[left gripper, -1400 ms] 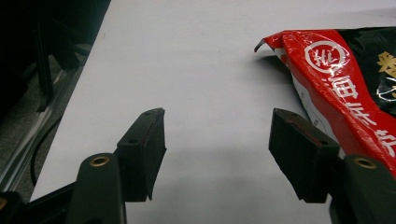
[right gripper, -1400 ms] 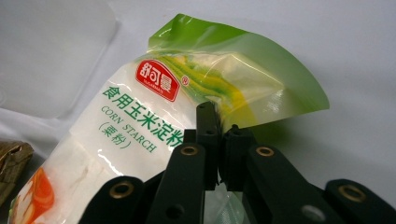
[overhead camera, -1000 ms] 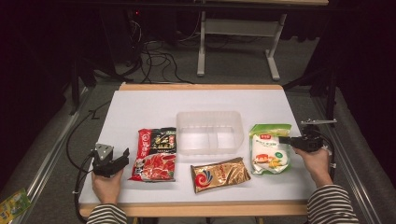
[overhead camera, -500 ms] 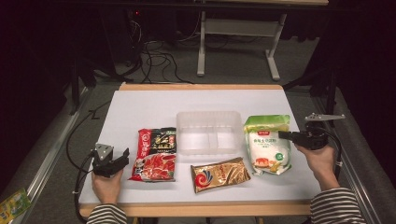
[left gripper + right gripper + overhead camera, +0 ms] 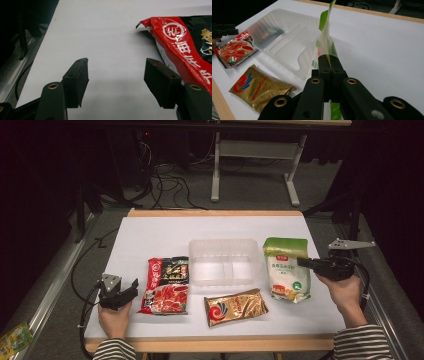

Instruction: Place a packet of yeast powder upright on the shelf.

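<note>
A green and white bag (image 5: 286,269) hangs tilted just right of the clear plastic tray (image 5: 226,261), its lower end near the table. My right gripper (image 5: 304,262) is shut on the bag's right edge; in the right gripper view the jaws pinch the bag (image 5: 325,42) edge-on. A red and black packet (image 5: 167,284) lies left of the tray, and a gold packet (image 5: 235,306) lies in front of it. My left gripper (image 5: 131,287) rests open on the table at the front left, its jaws apart beside the red packet (image 5: 183,47).
The white table (image 5: 165,232) has a wooden front edge. A metal rail runs along each side. Cables and a table frame lie on the dark floor beyond the far edge. A small green packet (image 5: 14,338) lies on the floor at the bottom left.
The right gripper has drawn back to the right and slightly up with the green bag, which now stands flatter toward the camera. The left gripper has stayed put.
</note>
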The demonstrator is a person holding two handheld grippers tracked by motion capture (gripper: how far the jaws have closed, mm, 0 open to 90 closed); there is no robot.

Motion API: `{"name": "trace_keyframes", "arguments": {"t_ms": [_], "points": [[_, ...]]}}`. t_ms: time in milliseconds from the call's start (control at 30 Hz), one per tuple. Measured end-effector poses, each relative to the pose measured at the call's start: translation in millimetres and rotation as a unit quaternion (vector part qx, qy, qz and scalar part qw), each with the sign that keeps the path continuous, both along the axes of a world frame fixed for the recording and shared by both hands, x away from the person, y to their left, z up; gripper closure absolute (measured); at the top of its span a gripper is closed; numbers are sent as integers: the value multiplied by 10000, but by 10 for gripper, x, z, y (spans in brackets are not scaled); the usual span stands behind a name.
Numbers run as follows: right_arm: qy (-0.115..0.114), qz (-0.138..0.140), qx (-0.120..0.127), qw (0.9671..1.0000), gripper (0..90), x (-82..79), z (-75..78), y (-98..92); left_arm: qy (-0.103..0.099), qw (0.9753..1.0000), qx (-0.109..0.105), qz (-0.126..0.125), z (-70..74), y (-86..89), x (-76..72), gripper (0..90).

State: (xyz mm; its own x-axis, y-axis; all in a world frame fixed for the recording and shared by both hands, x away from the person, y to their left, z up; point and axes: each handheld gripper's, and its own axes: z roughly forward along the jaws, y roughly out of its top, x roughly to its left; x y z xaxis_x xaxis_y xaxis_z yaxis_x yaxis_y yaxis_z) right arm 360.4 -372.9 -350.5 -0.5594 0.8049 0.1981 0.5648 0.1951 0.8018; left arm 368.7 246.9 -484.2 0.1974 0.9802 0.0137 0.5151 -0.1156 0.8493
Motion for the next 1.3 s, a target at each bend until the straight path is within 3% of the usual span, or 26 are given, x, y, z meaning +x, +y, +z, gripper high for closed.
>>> {"name": "trace_keyframes", "arguments": {"t_ms": [733, 1300], "points": [[-192, -7, 74, 9998, 900, -142, 170, 43, 22, 10000, -21, -2, 0, 3, 4, 366], [-441, 154, 175, 9988, 900, -262, 316, 141, 6, 10000, -12, 5, 0, 1, 1, 364]]}}
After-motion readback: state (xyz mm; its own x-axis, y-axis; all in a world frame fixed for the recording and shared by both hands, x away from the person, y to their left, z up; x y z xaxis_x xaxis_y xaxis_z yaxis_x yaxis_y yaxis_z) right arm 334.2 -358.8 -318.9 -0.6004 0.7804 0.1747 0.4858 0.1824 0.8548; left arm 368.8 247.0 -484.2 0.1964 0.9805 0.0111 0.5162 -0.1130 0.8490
